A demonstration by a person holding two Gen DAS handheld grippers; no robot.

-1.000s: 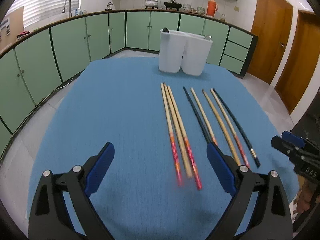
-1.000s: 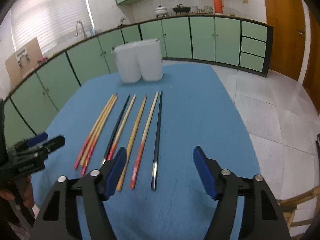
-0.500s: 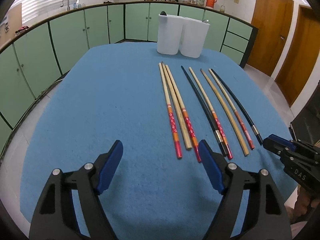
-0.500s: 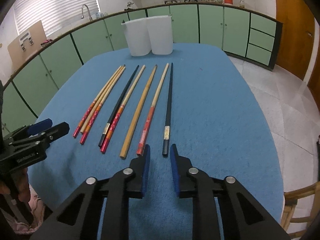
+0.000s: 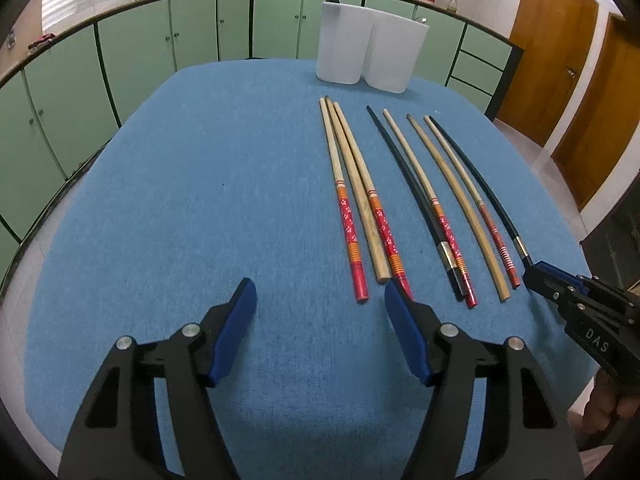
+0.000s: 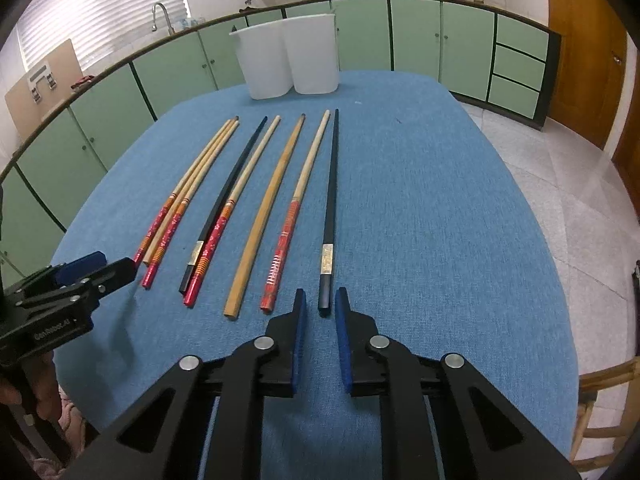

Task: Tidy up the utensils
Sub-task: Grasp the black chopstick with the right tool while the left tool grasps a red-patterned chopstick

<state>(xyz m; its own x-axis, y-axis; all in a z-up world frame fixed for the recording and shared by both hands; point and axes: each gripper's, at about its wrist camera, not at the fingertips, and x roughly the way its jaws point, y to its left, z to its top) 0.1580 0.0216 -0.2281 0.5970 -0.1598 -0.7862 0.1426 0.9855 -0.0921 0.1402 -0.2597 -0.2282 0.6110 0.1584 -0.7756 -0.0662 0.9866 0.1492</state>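
Note:
Several chopsticks lie side by side on a blue tablecloth [image 5: 200,200]: wooden ones with red ends [image 5: 348,216], plain wooden ones [image 6: 264,216] and two black ones. My right gripper [image 6: 320,304] is nearly shut, its pads just behind the near end of the rightmost black chopstick [image 6: 330,208], not gripping it. It also shows in the left wrist view [image 5: 536,276]. My left gripper [image 5: 320,296] is open and empty, just short of the left bundle's ends. Two white holders [image 5: 368,52] stand at the far edge.
Green kitchen cabinets [image 5: 160,40] ring the table. A wooden chair [image 6: 604,400] stands at the right. Wooden doors [image 5: 560,40] are at the far right. The left half of the cloth carries nothing.
My right gripper closed from wide open to a narrow gap and came up to the black chopstick's end. My left gripper narrowed somewhat and moved closer to the chopsticks.

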